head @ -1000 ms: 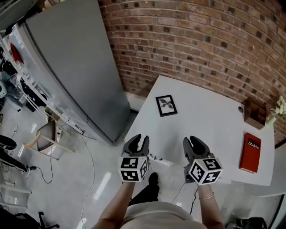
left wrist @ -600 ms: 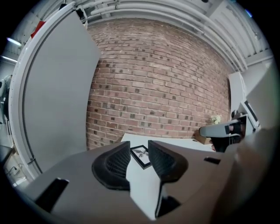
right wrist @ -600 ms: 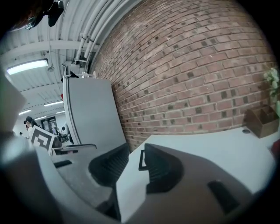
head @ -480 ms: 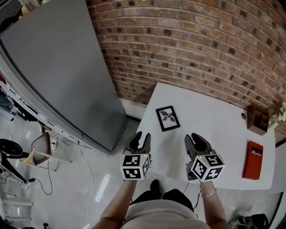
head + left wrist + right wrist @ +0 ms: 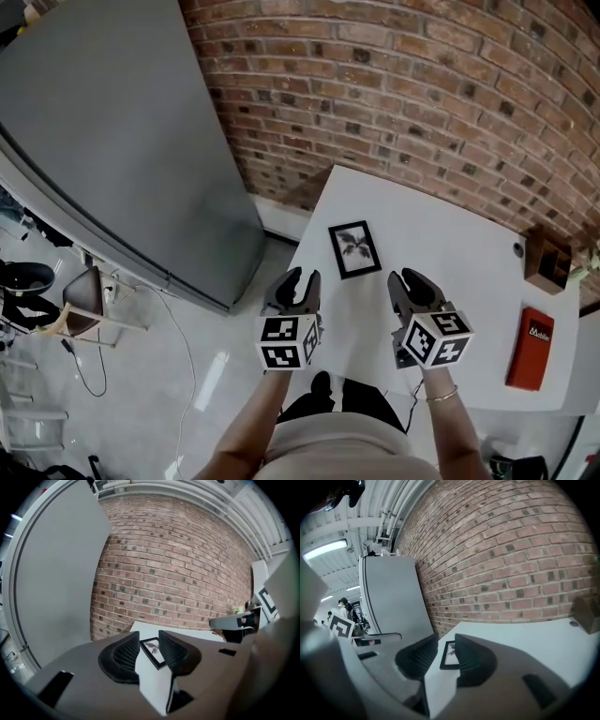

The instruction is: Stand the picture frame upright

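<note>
The small black picture frame [image 5: 355,249] with a leaf picture lies flat on the white tabletop [image 5: 450,272], close to the tabletop's left edge. It is not standing yet, so the job has not begun.

The left gripper [image 5: 300,281] hangs at the near edge of the tabletop. Its fingers are wide apart, have just spread wider, and nothing is between them. The right gripper [image 5: 410,281] hangs beside it, and its fingers are also apart and hold nothing. Both point at the frame, which lies a bit farther away and touches neither gripper.

A few things could go wrong. The frame is thin and flat, so the fingers may not get under its edge. A push from the right could slide it off the left edge onto the floor, where it might break. If only one gripper lifts it, it could twist and slip out. No view shows a back leg on the frame. If the leg is not out, the frame may fall flat again when let go.

A red book [image 5: 530,349] lies at the right side of the tabletop. It has a white word on it, but the word is too small to read. The square black-and-white marks on the gripper cubes are patterns, not words.
</note>
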{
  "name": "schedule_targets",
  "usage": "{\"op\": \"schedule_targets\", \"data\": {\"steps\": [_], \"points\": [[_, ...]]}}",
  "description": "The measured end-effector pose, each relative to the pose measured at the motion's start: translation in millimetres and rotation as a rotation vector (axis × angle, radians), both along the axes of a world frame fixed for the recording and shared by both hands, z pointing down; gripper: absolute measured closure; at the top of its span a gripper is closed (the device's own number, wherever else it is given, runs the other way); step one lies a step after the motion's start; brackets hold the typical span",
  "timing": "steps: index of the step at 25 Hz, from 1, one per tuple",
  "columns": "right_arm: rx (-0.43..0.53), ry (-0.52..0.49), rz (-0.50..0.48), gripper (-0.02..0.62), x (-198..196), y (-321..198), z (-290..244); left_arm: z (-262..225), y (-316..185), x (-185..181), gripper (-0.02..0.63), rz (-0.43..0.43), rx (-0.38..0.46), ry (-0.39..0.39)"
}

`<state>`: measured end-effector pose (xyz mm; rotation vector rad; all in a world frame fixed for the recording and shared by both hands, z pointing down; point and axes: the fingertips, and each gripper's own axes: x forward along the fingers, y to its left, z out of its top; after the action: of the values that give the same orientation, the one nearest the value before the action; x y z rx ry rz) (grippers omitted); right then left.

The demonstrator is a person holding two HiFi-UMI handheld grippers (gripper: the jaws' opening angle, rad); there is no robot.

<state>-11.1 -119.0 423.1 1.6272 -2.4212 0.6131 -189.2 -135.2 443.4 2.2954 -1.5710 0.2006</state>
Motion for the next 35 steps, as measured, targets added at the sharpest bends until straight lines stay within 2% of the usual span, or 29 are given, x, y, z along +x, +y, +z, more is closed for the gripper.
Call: {"op": "schedule_targets", "data": {"steps": [8,15,21,28,35], "points": [[-0.035,0.016,-0.102,0.499,7,-46,21,6,-28,6,0.485,-0.084,-0.019,-0.014],[-0.096,0.009,-0.16,0.499,8,-78,51,27,-51,15,0.485,-0.124,-0.078,-0.021],[-0.14,-0.025,-0.168,0.499,10,-92,75,53,-70,36,0.485,-0.121,-0.13,-0.051],[-0.177,-0.011,-0.174,0.499,14,-99,102,86,-96,56,0.485,-0.1,-0.187,-0.088],[-0.207,-0.001,-0.161,0.499,21,-103,118,127,-115,65,0.485,-0.096,-0.284,-0.117]]}}
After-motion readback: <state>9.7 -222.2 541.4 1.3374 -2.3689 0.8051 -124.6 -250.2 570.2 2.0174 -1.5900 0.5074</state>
